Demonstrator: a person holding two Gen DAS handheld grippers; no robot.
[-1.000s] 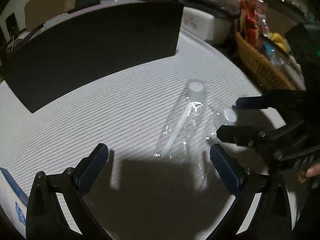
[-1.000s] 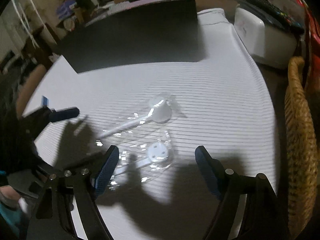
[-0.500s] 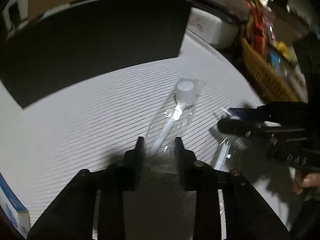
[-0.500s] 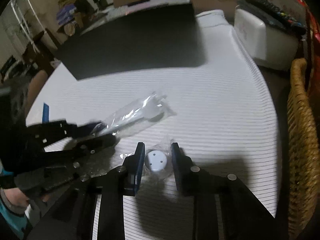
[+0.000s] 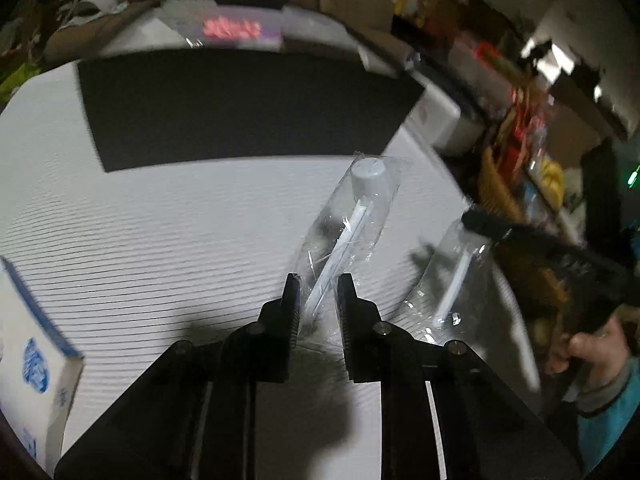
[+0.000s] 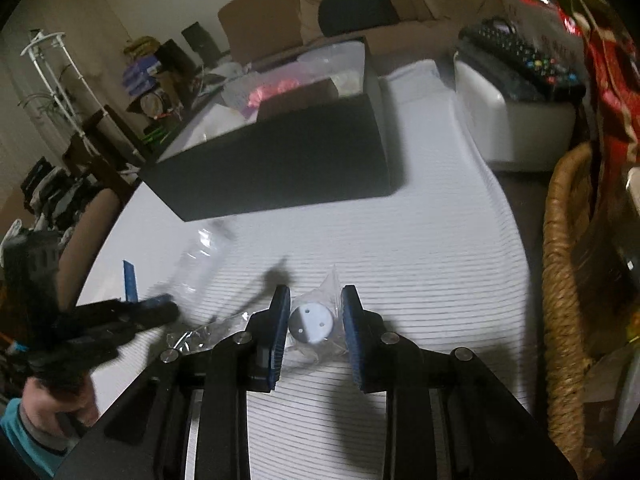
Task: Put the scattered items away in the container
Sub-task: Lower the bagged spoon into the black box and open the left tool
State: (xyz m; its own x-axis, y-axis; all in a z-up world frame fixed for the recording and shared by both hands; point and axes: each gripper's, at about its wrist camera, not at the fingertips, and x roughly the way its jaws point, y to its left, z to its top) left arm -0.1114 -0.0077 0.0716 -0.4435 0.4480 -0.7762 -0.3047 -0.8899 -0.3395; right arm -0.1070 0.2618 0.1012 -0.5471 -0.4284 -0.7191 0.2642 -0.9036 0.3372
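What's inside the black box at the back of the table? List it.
Over the black box rim, the right wrist view shows clear plastic bags, something pink and a brown cardboard piece. The front wall hides everything lower down.

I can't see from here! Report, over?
Left gripper closing on one packet. Right gripper clamps another. Black box ahead, path clear.

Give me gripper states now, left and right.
Left gripper: jaws closing on a clear packet with a white stick.
Right gripper: shut on a clear packet's white round cap.
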